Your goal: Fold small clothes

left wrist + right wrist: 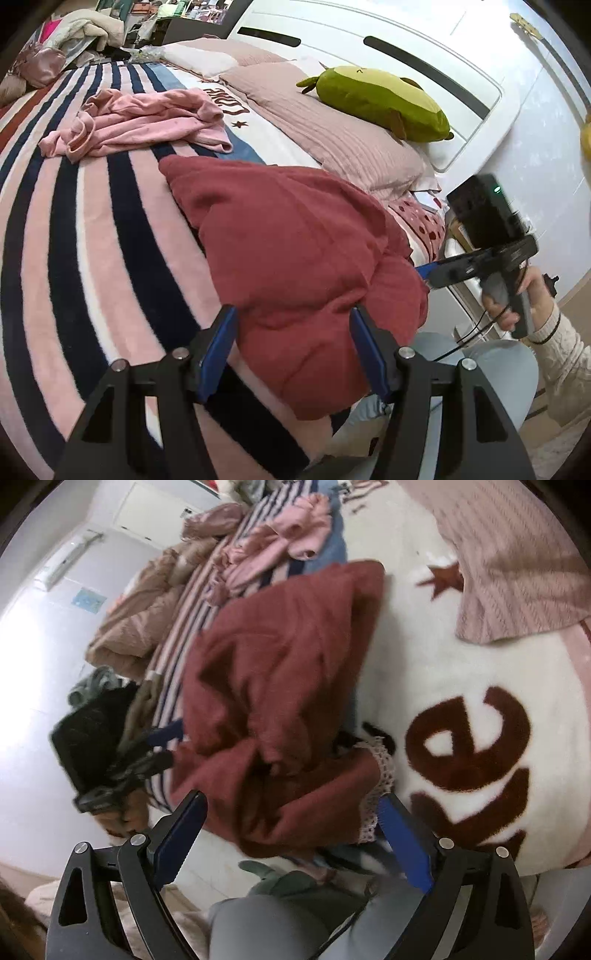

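A dark red fleece garment lies bunched on the striped blanket at the bed's near edge, part of it hanging over the side. My left gripper straddles its near fold with the blue pads apart; I see no pinch. My right gripper is open wide over the garment's other end, where a lace-trimmed piece peeks out. In the left wrist view the right gripper sits at the garment's right edge, held by a hand. A crumpled pink garment lies farther up the bed.
Pink pillows and a green avocado plush sit at the white headboard. A brown quilt is heaped on the bed's far side. The person's grey-trousered legs are close to the bed edge.
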The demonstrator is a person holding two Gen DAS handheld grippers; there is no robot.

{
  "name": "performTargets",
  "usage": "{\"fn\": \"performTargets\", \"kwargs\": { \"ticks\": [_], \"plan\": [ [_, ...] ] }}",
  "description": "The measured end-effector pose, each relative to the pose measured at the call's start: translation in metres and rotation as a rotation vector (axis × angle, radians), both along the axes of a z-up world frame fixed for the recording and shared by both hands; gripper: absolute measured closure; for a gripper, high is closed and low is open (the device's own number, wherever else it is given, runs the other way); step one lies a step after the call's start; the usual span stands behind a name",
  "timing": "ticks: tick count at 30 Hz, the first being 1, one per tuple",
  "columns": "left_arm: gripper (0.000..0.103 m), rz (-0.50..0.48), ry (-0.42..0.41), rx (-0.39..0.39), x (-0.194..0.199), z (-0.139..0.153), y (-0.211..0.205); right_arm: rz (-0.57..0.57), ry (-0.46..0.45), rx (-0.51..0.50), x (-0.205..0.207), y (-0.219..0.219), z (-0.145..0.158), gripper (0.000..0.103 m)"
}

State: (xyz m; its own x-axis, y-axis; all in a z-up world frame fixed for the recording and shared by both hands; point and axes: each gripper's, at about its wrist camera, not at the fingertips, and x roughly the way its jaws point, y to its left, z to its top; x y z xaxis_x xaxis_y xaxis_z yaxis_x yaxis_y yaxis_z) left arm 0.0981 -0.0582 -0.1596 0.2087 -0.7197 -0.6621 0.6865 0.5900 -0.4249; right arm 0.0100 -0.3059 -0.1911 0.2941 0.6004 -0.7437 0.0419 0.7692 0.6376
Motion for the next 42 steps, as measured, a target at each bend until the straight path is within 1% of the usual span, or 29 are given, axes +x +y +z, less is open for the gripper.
{"fn": "performTargets", "kwargs": {
  "ticks": [3,6,7,9,10,11,12,13,14,15,16,18,19,21,22,23,24,25,26,28,31,34,36,37,38,39,40,41,42],
  "plan": [
    [0.045,0.007,0.000,0.006,0.002,0.000,0.001,-0.009,0.023,0.079,0.008,0.008,-0.012,0.009],
    [0.045,0.017,0.003,0.013,0.006,-0.002,0.003,0.013,0.008,0.078,0.014,0.019,-0.015,0.008],
    [0.045,0.019,0.004,0.012,0.006,-0.003,0.004,0.016,0.002,0.083,0.016,0.022,-0.014,0.010],
    [0.045,0.025,0.012,0.006,0.009,-0.004,0.006,0.029,-0.007,0.078,0.023,0.030,-0.013,0.030],
    [0.045,0.027,0.013,0.002,0.009,-0.004,0.007,0.047,-0.012,0.059,0.027,0.037,-0.014,0.052],
    [0.045,0.029,0.014,0.000,0.010,-0.003,0.007,0.052,-0.012,0.041,0.030,0.041,-0.014,0.064],
    [0.045,0.030,0.014,-0.001,0.011,-0.003,0.008,0.053,-0.015,0.031,0.032,0.043,-0.015,0.067],
    [0.045,0.033,0.013,-0.001,0.011,-0.003,0.009,0.049,-0.030,0.055,0.033,0.044,-0.014,0.072],
    [0.045,0.034,0.013,-0.002,0.012,-0.003,0.009,0.052,-0.043,0.085,0.033,0.042,-0.013,0.075],
    [0.045,0.035,0.015,-0.007,0.012,-0.003,0.010,0.050,-0.057,0.121,0.033,0.040,-0.012,0.075],
    [0.045,0.034,0.020,-0.014,0.013,-0.003,0.011,0.045,-0.060,0.116,0.032,0.040,-0.013,0.075],
    [0.045,0.029,0.033,-0.020,0.015,-0.005,0.010,0.059,-0.039,0.033,0.032,0.042,-0.019,0.071],
    [0.045,0.029,0.034,-0.015,0.016,-0.006,0.009,0.072,-0.036,0.015,0.033,0.041,-0.021,0.067],
    [0.045,0.034,0.027,-0.004,0.017,-0.007,0.007,0.081,-0.022,0.028,0.034,0.038,-0.018,0.059],
    [0.045,0.034,0.027,-0.006,0.018,-0.007,0.006,0.085,-0.021,0.011,0.034,0.035,-0.013,0.051],
    [0.045,0.038,0.028,-0.016,0.021,-0.005,0.007,0.088,-0.030,-0.030,0.034,0.033,-0.006,0.040],
    [0.045,0.042,0.030,-0.026,0.023,-0.004,0.009,0.087,-0.046,-0.097,0.034,0.031,0.004,0.036],
    [0.045,0.044,0.033,-0.034,0.026,-0.003,0.010,0.087,-0.057,-0.125,0.033,0.026,0.009,0.033],
    [0.045,0.047,0.034,-0.041,0.030,-0.002,0.011,0.081,-0.070,-0.132,0.034,0.019,0.017,0.033],
    [0.045,0.053,0.033,-0.041,0.038,0.000,0.010,0.047,-0.086,-0.108,0.040,0.003,0.028,0.033],
    [0.045,0.063,0.046,-0.049,0.052,0.000,0.005,-0.023,-0.142,-0.066,0.063,-0.022,0.042,0.033],
    [0.045,0.059,0.068,-0.070,0.062,-0.002,-0.002,-0.046,-0.152,-0.068,0.091,-0.029,0.036,0.033],
    [0.045,0.050,0.070,-0.067,0.064,-0.004,-0.008,-0.013,-0.123,-0.043,0.112,-0.027,0.022,0.039],
    [0.045,0.045,0.071,-0.063,0.065,-0.005,-0.011,0.017,-0.102,-0.027,0.123,-0.019,0.013,0.052],
    [0.045,0.043,0.070,-0.057,0.066,-0.007,-0.013,0.036,-0.100,-0.039,0.127,-0.016,0.009,0.080],
    [0.045,0.041,0.067,-0.047,0.067,-0.008,-0.015,0.055,-0.116,-0.089,0.132,-0.007,0.008,0.096],
    [0.045,0.039,0.065,-0.042,0.068,-0.009,-0.016,0.063,-0.142,-0.129,0.132,-0.003,0.010,0.099],
    [0.045,0.036,0.067,-0.043,0.069,-0.010,-0.016,0.059,-0.179,-0.141,0.133,0.000,0.012,0.100],
    [0.045,0.035,0.072,-0.045,0.070,-0.011,-0.016,0.055,-0.194,-0.143,0.133,-0.002,0.014,0.100]
  ]
}}
